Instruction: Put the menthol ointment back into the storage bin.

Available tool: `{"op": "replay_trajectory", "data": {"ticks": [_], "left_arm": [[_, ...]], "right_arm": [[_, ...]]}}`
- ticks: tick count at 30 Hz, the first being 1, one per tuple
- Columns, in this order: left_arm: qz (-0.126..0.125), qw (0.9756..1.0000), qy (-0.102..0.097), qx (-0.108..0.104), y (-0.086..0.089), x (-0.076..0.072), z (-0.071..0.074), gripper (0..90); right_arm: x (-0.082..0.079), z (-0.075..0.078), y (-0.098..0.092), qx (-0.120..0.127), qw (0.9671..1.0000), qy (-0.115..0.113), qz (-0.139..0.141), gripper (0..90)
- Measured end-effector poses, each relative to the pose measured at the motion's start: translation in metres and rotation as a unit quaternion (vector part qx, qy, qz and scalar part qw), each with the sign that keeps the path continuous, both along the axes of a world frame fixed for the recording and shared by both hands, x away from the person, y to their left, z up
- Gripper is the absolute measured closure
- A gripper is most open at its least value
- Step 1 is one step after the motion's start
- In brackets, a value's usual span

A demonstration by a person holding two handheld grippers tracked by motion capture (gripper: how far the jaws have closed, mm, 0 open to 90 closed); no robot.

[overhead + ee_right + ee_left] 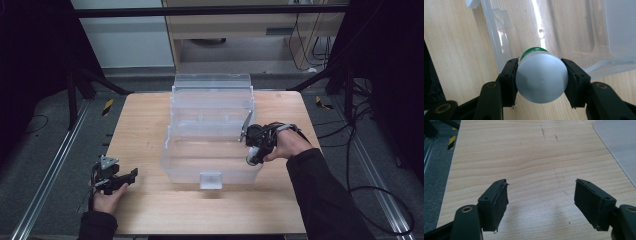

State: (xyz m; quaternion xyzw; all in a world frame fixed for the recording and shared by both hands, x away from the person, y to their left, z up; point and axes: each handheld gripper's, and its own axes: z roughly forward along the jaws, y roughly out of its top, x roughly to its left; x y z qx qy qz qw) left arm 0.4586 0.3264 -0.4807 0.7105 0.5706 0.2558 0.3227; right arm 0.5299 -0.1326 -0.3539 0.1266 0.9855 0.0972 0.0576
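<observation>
A clear plastic box (212, 150) with its lid raised stands in the middle of the wooden table (145, 130). My right gripper (254, 149) hangs at the box's right front rim, shut on a white bottle (541, 78) with a green cap (532, 51); the bottle's flat base faces the camera and its cap points down over the box's wall (499, 45). My left gripper (122, 180) rests near the table's front left corner, open, with bare wood between its pads (499, 205).
The box's front latch (210, 180) juts toward the table's front edge. A corner of the box (619, 142) shows at the upper right of the left gripper view. Black stands and cables flank the table on a grey floor.
</observation>
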Motion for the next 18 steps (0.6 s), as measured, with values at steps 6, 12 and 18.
{"op": "replay_trajectory", "data": {"ticks": [6,12,18], "left_arm": [[0.0,1.0,0.0,0.001,0.0,0.0,0.0,26.4],[0.0,1.0,0.0,0.001,0.0,0.0,0.0,26.5],[0.0,1.0,0.0,0.001,0.0,0.0,0.0,26.5]], "right_arm": [[0.001,-0.012,0.0,-0.002,1.0,0.005,0.0,50.2],[0.003,-0.023,0.0,-0.003,1.0,0.009,0.0,50.2],[0.004,-0.029,-0.001,-0.004,0.9999,0.01,-0.001,50.2]]}}
